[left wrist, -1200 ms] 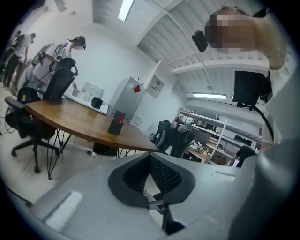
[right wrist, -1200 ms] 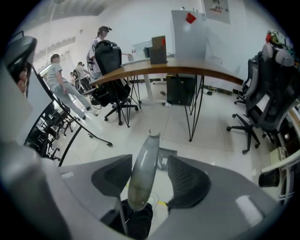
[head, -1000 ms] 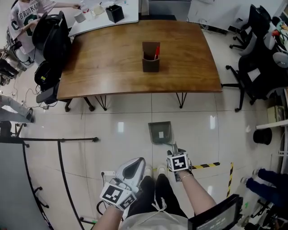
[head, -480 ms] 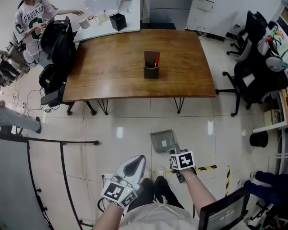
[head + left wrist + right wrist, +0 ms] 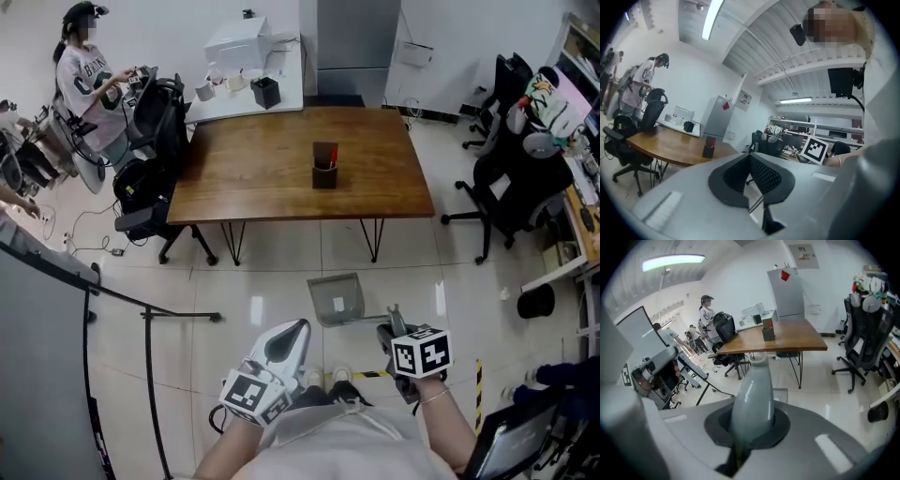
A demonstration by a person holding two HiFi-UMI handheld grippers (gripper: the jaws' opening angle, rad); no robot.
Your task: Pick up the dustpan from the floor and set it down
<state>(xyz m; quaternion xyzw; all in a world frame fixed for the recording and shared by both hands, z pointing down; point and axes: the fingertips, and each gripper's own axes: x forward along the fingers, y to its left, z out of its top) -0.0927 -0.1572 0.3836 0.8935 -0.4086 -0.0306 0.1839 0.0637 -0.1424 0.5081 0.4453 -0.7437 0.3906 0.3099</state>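
The grey dustpan (image 5: pixel 337 298) hangs over the floor tiles in front of my feet, its pan turned toward the table. Its long grey handle (image 5: pixel 754 385) runs straight out from between the jaws of my right gripper (image 5: pixel 393 325), which is shut on it; the pan's edge (image 5: pixel 781 393) shows just past the handle. My left gripper (image 5: pixel 297 329) is held up at the left beside my body. In the left gripper view its dark pads (image 5: pixel 740 176) meet with nothing between them.
A wooden table (image 5: pixel 253 178) with a pen holder (image 5: pixel 324 167) stands ahead. Office chairs (image 5: pixel 506 178) crowd the right side, and a black bin (image 5: pixel 536 300) stands there too. At the left are a black chair (image 5: pixel 155 122), a person (image 5: pixel 89 70) and a black rail (image 5: pixel 150 319).
The dustpan lay on the floor with my right gripper at its handle; now it is lifted with that gripper. Both grippers have risen and the view has pulled back.
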